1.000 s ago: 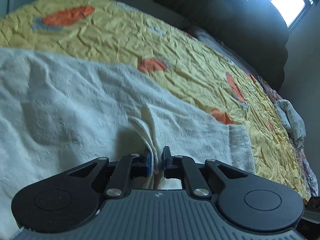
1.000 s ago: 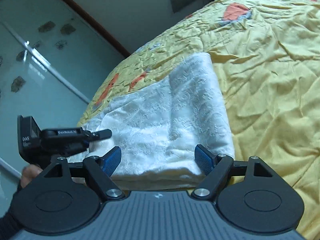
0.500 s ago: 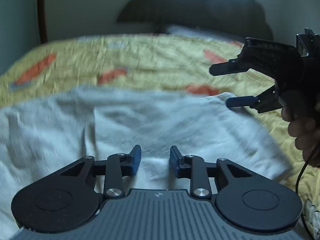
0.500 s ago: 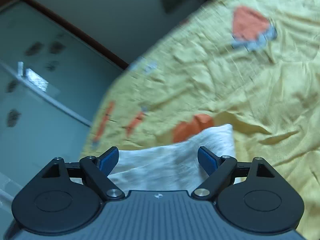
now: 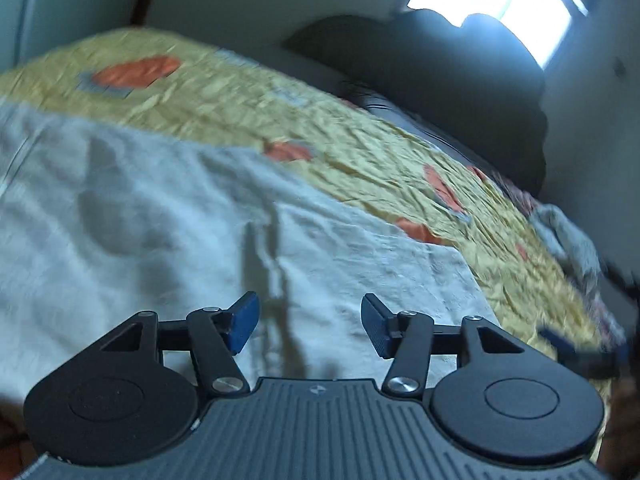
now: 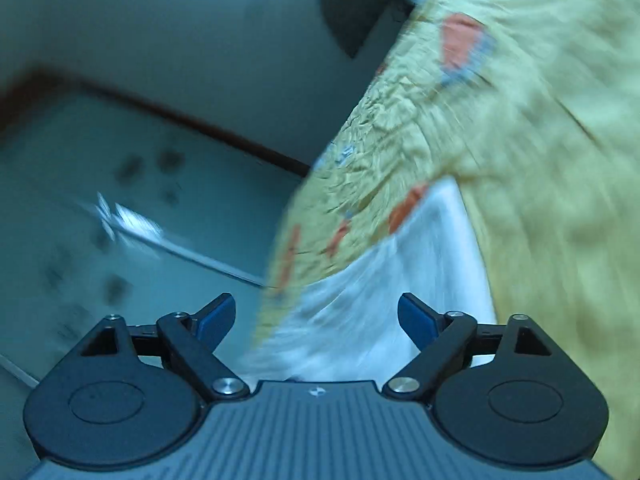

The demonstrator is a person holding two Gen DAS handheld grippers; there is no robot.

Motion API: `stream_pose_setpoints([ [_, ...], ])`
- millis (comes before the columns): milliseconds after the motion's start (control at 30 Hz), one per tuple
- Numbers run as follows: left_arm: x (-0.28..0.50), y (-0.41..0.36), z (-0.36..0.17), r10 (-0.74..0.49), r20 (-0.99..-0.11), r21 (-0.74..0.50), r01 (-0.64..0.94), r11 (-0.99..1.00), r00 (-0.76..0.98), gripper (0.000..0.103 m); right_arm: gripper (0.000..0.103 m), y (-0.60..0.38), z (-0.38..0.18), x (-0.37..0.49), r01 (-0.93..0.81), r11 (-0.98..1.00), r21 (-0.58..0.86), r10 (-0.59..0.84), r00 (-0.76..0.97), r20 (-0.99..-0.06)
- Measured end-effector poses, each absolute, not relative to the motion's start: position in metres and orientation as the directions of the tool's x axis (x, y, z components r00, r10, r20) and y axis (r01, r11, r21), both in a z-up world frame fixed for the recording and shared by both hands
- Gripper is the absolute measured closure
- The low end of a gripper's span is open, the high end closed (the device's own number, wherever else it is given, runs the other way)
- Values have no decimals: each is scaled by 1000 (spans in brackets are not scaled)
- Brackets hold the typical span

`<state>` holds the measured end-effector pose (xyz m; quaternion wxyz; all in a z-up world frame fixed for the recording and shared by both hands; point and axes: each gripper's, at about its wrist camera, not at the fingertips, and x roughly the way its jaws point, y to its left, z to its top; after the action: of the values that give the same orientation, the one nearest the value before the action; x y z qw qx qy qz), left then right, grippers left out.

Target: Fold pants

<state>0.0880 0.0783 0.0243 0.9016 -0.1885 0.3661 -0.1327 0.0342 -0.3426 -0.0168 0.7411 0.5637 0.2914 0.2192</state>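
White textured pants (image 5: pixel 168 216) lie spread on a yellow bedspread (image 5: pixel 248 100). My left gripper (image 5: pixel 308 322) is open and empty, just above the pants' near part. In the right wrist view the pants (image 6: pixel 404 276) show as a blurred white fold on the bedspread (image 6: pixel 552 184). My right gripper (image 6: pixel 316 318) is open and empty above the fold's near end. The right gripper also shows, blurred, at the right edge of the left wrist view (image 5: pixel 580 350).
Dark pillows (image 5: pixel 432 76) are piled at the head of the bed under a bright window (image 5: pixel 504 4). A crumpled patterned cloth (image 5: pixel 564 236) lies at the bed's right side. A glass wardrobe door (image 6: pixel 100 208) stands left of the bed.
My left gripper let go of the pinched fold of the pants and opened wide. Both grippers swung quickly; the right one stayed open and tilted toward the bed's left edge.
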Motion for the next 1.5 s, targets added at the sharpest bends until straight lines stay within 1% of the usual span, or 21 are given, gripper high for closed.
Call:
stream_pose_setpoints([
  [100, 99, 90, 15, -392, -636, -491, 42, 870, 665, 44, 13, -338, -29, 11, 61, 208, 976, 659, 729, -186],
  [167, 103, 87, 16, -404, -639, -501, 45, 864, 655, 44, 13, -333, -32, 13, 83, 234, 969, 661, 717, -221],
  [267, 107, 83, 15, -454, -639, -548, 46, 835, 621, 38, 13, -333, -43, 20, 157, 226, 961, 652, 709, -269],
  [300, 108, 82, 15, -463, -638, -558, 46, 829, 615, 35, 13, -333, -45, 22, 158, 216, 963, 652, 711, -263],
  [467, 113, 87, 12, -492, -639, -613, -5, 790, 592, 35, 13, -328, -57, 30, 233, 197, 952, 652, 694, -305],
  [600, 116, 88, 11, -500, -639, -627, -20, 778, 584, 35, 13, -327, -55, 26, 241, 225, 944, 637, 697, -330],
  [700, 117, 85, 11, -499, -642, -623, -18, 782, 583, 35, 13, -328, -59, 28, 256, 173, 951, 627, 716, -307],
  [800, 118, 79, 10, -462, -681, -568, -11, 823, 568, 68, 13, -325, -63, 33, 264, 144, 954, 621, 726, -295],
  [867, 119, 82, 8, -461, -682, -569, -15, 822, 568, 71, 13, -321, -64, 36, 259, 141, 955, 617, 731, -290],
  [900, 119, 84, 7, -457, -687, -565, -21, 825, 566, 84, 13, -321, -63, 36, 259, 142, 955, 597, 748, -291],
  [967, 118, 87, 4, -451, -694, -556, -20, 831, 562, 85, 14, -326, -70, 32, 263, 80, 961, 552, 792, -263],
  [1000, 118, 86, 4, -448, -696, -539, 4, 842, 561, 85, 16, -330, -76, 28, 265, 12, 964, 532, 815, -230],
  [1033, 117, 86, 4, -443, -698, -527, 17, 850, 563, 85, 24, -332, -82, 25, 275, -41, 961, 512, 831, -216],
  [1067, 116, 86, 5, -440, -701, -518, 23, 855, 562, 86, 33, -333, -86, 23, 303, -44, 952, 506, 828, -240],
  [1100, 117, 85, 6, -434, -706, -508, 28, 861, 560, 86, 61, -333, -86, 22, 334, -11, 943, 501, 817, -284],
  [1133, 117, 85, 9, -431, -708, -501, 31, 865, 560, 87, 74, -333, -87, 20, 356, 22, 934, 497, 807, -319],
  [1167, 118, 85, 11, -434, -708, -500, 40, 865, 557, 87, 83, -332, -87, 17, 358, 27, 933, 493, 807, -324],
  [1267, 123, 89, 12, -435, -718, -490, 50, 870, 543, 87, 83, -331, -91, 11, 370, 53, 928, 498, 795, -346],
  [1333, 126, 90, 4, -443, -716, -495, 55, 867, 539, 87, 97, -332, -100, 12, 380, 61, 923, 500, 789, -358],
  [1467, 118, 84, 10, -425, -712, -457, 91, 885, 559, 86, 93, -336, -94, 12, 390, 75, 918, 528, 765, -368],
  [1500, 114, 86, 14, -415, -709, -446, 93, 890, 570, 73, 92, -337, -93, 10, 397, 74, 915, 542, 754, -371],
])
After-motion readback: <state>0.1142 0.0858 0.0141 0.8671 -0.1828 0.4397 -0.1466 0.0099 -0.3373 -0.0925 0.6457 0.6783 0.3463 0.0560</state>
